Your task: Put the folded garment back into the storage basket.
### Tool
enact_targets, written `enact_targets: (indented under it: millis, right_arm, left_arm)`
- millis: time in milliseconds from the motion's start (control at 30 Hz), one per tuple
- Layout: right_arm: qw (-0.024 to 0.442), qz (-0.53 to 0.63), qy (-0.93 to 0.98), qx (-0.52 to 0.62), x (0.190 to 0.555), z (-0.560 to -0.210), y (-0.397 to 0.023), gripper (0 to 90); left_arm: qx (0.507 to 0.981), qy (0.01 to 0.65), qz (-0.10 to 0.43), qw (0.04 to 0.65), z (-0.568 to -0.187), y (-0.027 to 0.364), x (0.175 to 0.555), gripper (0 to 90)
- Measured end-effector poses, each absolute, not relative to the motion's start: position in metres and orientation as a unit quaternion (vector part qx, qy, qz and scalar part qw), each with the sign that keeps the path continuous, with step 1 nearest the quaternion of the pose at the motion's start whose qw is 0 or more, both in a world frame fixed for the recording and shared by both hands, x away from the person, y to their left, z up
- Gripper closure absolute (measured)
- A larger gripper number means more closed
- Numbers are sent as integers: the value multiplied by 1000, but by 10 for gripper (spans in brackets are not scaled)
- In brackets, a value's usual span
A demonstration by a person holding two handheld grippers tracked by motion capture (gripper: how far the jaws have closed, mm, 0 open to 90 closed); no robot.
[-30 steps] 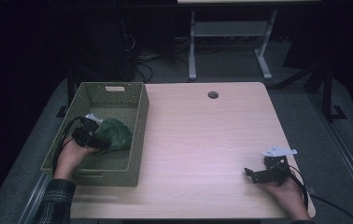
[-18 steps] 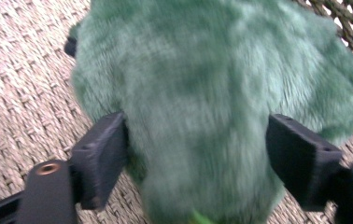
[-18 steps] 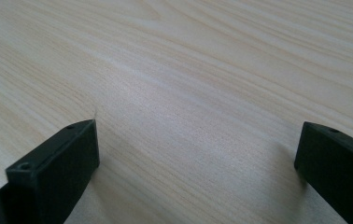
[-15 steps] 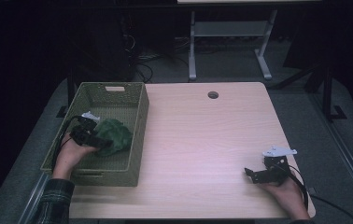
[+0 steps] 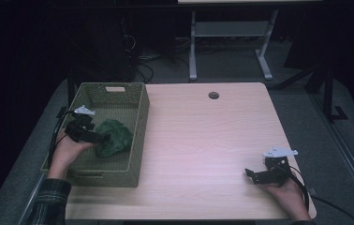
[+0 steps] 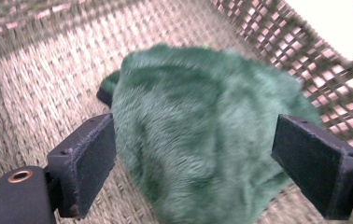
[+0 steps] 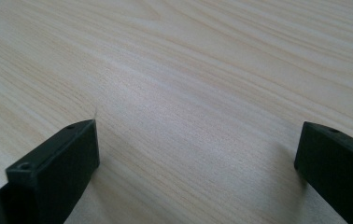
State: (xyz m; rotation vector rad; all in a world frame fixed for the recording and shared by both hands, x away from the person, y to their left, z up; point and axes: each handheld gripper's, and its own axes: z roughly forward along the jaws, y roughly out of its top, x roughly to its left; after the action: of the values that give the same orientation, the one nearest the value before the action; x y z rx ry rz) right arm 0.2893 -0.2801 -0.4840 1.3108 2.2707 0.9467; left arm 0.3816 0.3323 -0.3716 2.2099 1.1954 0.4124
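Green plush [image 6: 202, 135] lies in the basket [image 5: 137, 140] between the left hand-held gripper [image 6: 207, 168], its jaws just parted, fur visible up close.

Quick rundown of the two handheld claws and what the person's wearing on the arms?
Both are black, blocky units. The left claw and right claw each carry a grey three-cornered plate on top and trail a black cable. Up close, the jaws are flat rectangular black pads with small screw holes. The left arm has a dark plaid sleeve.

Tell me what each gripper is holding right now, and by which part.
Nothing. The left gripper has just opened its jaws; the green furry cloth lies loose between them in the basket. The right gripper is open.
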Motion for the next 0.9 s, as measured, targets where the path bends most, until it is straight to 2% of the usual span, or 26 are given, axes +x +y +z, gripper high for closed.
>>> enact_targets:
  millis: [267,633,900]
  right_arm:
    - [176,334,802,463,289,-484,-280,0]
    - [176,334,801,464,289,-484,-280,0]
    - [176,333,802,463,289,-484,-280,0]
  left_arm:
    - [826,436,156,321,-356,317,376,135]
    - [829,396,154,363,-329,266,371,136]
    - [837,368,139,381,-323,220,365,137]
